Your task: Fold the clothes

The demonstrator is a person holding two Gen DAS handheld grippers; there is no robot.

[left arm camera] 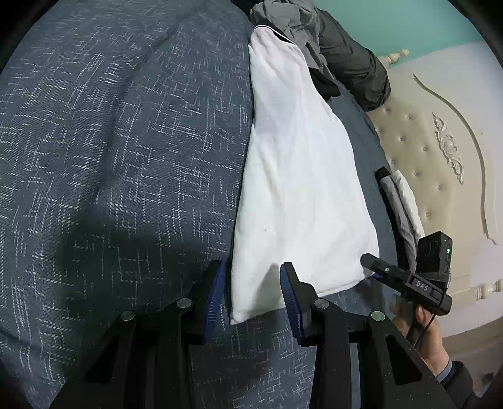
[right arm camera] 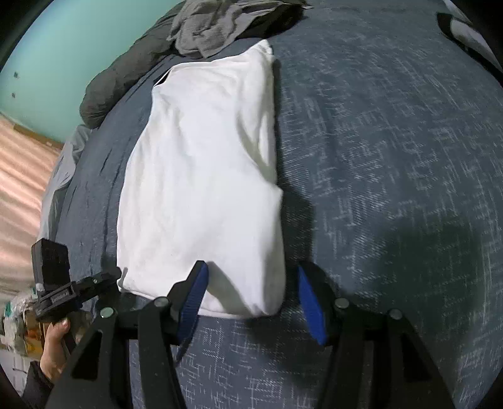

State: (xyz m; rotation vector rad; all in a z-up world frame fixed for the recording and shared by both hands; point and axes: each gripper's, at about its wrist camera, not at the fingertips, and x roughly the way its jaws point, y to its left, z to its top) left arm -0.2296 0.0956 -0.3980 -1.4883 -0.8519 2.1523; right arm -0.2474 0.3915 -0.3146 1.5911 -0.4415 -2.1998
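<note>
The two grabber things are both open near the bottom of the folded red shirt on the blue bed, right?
Not quite: the shirt is white, not red, as the right wrist view shows clearly. The rest holds: it lies folded on the blue bed, and both the left gripper and the right gripper are open near its bottom edge.

White garment [left arm camera: 298,176] on blue-grey crosshatch bedcover [left arm camera: 125,141]; grey clothes pile [right arm camera: 213,28]; teal wall [right arm camera: 78,47]; cream headboard [left arm camera: 440,141].
</note>
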